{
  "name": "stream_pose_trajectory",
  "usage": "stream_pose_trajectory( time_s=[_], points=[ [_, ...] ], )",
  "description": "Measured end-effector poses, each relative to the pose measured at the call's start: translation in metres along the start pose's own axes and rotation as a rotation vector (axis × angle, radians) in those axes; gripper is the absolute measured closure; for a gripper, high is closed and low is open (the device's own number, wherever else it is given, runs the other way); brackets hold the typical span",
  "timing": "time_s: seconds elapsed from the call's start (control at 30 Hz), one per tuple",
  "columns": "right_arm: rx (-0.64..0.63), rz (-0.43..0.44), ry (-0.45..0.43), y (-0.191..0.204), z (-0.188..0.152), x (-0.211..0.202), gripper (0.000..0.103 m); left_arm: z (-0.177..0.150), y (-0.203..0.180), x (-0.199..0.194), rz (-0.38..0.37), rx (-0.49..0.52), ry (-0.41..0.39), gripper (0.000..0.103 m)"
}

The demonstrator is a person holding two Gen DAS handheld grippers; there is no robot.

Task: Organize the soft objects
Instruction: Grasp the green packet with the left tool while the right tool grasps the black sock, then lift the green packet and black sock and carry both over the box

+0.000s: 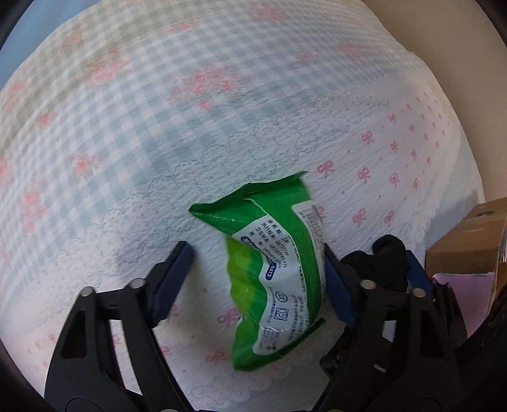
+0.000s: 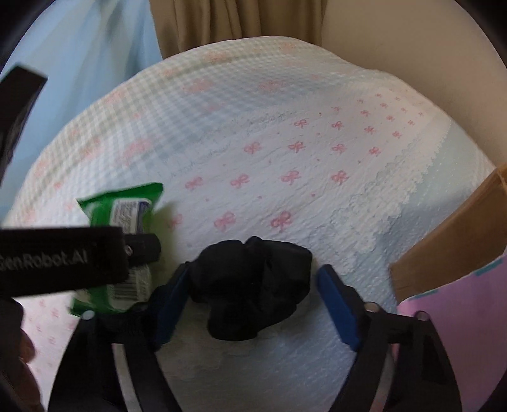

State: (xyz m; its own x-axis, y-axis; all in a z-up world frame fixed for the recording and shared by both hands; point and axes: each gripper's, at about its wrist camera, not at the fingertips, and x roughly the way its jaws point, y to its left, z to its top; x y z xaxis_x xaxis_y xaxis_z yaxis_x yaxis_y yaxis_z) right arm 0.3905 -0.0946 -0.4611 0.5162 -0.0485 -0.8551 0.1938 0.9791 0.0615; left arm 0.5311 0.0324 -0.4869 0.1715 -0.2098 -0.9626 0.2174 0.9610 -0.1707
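Two wide claws: green wipes pack (image 1: 275, 279) against left claw's (image 1: 256, 263) right pad, black cloth (image 2: 253, 285) between right claw's (image 2: 253, 285) pads.

Right wrist view. Right gripper (image 2: 253, 301) at lower centre, blue pads (image 2: 337, 304) spread wide. A bunched black cloth (image 2: 253, 285) sits between them; it touches the left pad and stands clear of the right one. It rests on a bed cover (image 2: 285, 152) printed with pink bows, gingham toward the upper left. Left gripper (image 2: 139, 250) enters from the left edge, body lettered "GenRobot.AI", overlapping a green wipes pack (image 2: 122, 209); its grip state is not readable here. Cardboard box (image 2: 450, 241) at right edge, pink sheet (image 2: 459, 317) below it. Brown curtain (image 2: 228, 22) at top.
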Motion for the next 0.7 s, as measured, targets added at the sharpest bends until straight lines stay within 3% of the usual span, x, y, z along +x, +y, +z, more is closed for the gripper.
stream_pose_trajectory(
  time_s=[0.1, 0.23, 0.43, 0.7],
  points=[
    [-0.052, 0.0, -0.016, 0.003, 0.0, -0.002, 0.044, -0.002, -0.003, 0.001, 0.012, 0.011, -0.015, 0.046],
    [-0.119, 0.014, -0.038, 0.008, -0.002, -0.005, 0.069, -0.007, -0.002, -0.001, 0.013, 0.012, -0.049, 0.053],
    [-0.133, 0.04, -0.045, 0.007, -0.005, -0.011, 0.078, -0.019, 0.01, -0.015, 0.009, -0.01, -0.078, 0.066],
    [-0.107, 0.084, -0.073, 0.0, -0.003, -0.059, 0.079, -0.044, 0.011, -0.07, 0.027, -0.067, -0.126, 0.067]
  ],
)
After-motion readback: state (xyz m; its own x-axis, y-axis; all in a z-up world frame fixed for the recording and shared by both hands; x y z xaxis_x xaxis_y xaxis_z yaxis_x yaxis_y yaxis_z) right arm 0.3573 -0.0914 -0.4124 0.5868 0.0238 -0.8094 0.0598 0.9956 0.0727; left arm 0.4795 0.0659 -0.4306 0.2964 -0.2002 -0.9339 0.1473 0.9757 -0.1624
